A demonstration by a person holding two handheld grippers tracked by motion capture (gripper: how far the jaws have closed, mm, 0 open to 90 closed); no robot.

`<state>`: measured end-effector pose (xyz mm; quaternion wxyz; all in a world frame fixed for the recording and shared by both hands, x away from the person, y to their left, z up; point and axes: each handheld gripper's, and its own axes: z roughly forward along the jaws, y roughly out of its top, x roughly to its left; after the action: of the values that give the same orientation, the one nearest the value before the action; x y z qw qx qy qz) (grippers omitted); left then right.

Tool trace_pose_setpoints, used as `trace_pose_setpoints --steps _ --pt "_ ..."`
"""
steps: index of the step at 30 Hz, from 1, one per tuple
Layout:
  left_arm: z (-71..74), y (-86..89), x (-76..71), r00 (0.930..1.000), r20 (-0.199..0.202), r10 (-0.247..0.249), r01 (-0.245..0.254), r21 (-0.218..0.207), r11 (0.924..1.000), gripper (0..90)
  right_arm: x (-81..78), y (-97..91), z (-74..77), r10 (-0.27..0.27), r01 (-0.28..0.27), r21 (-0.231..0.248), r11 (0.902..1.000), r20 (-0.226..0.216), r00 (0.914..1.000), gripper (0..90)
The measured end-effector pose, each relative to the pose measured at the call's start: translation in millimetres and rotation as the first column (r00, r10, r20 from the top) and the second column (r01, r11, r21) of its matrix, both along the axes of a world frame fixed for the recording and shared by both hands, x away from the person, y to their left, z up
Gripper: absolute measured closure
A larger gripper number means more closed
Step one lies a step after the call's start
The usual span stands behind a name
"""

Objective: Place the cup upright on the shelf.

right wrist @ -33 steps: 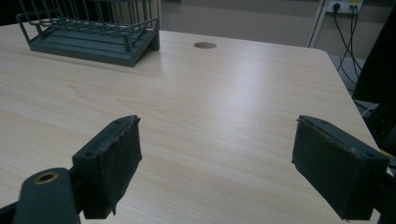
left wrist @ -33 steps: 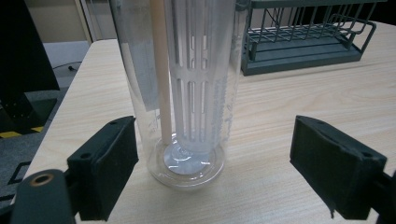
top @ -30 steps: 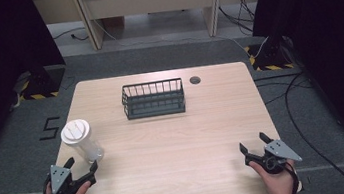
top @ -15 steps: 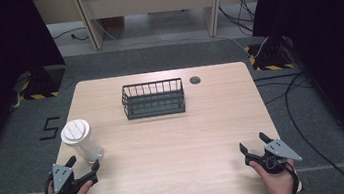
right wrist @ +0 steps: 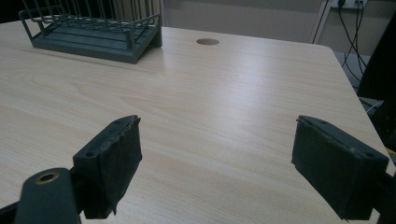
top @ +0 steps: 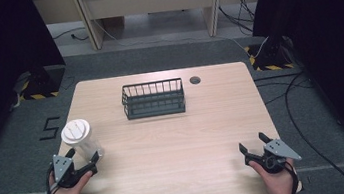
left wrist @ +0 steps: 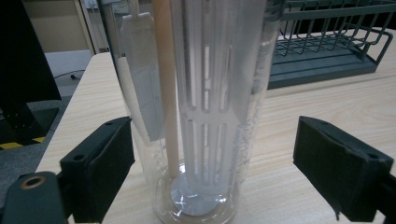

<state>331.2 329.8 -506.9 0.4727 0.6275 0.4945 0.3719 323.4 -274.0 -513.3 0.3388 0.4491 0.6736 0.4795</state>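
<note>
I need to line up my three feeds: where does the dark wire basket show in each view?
High view: the dark wire basket stands at the table's far centre, left of the round cable hole.
Left gripper view: upper right, partly behind the clear plastic tumbler between the open jaws.
Right gripper view: upper left, left of the same hole.
Shared landmark: the basket's solid base tray.

The left gripper (top: 83,159) is pointing toward one o'clock, jaws spread wide; the right gripper (top: 253,147) is pointing toward eleven o'clock, jaws likewise gaping, gripping nothing.
</note>
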Motion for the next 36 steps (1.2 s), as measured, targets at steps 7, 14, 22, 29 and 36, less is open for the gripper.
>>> trace_pose_setpoints --steps 7,14,22,29,36 --pt "-3.2 4.0 14.9 1.0 0.001 -0.007 0.007 -0.012 0.9999 14.1 0.1 0.3 0.1 0.0 0.0 -0.001 1.0 -0.005 1.0 16.6" --pt "-4.9 4.9 26.1 0.9997 0.014 -0.018 0.018 -0.001 0.9998 14.2 0.4 0.4 0.1 0.004 -0.004 -0.006 1.0 -0.007 1.0 16.6" --pt "-7.6 5.7 29.6 0.999 0.031 -0.032 0.032 -0.006 0.9995 17.0 0.6 1.1 0.2 0.004 -0.004 -0.009 1.0 -0.013 0.9999 16.9" --pt "-5.7 4.4 29.0 0.9995 0.023 -0.021 0.022 -0.014 0.9997 17.5 0.9 1.8 0.2 0.007 -0.007 -0.008 0.9999 -0.016 0.9998 17.2" --pt "4.7 -0.6 27.5 0.9986 0.045 -0.03 0.03 -0.009 0.9995 17.5 1.0 1.6 0.2 0.007 -0.007 -0.006 1.0 -0.016 0.9998 17.3"
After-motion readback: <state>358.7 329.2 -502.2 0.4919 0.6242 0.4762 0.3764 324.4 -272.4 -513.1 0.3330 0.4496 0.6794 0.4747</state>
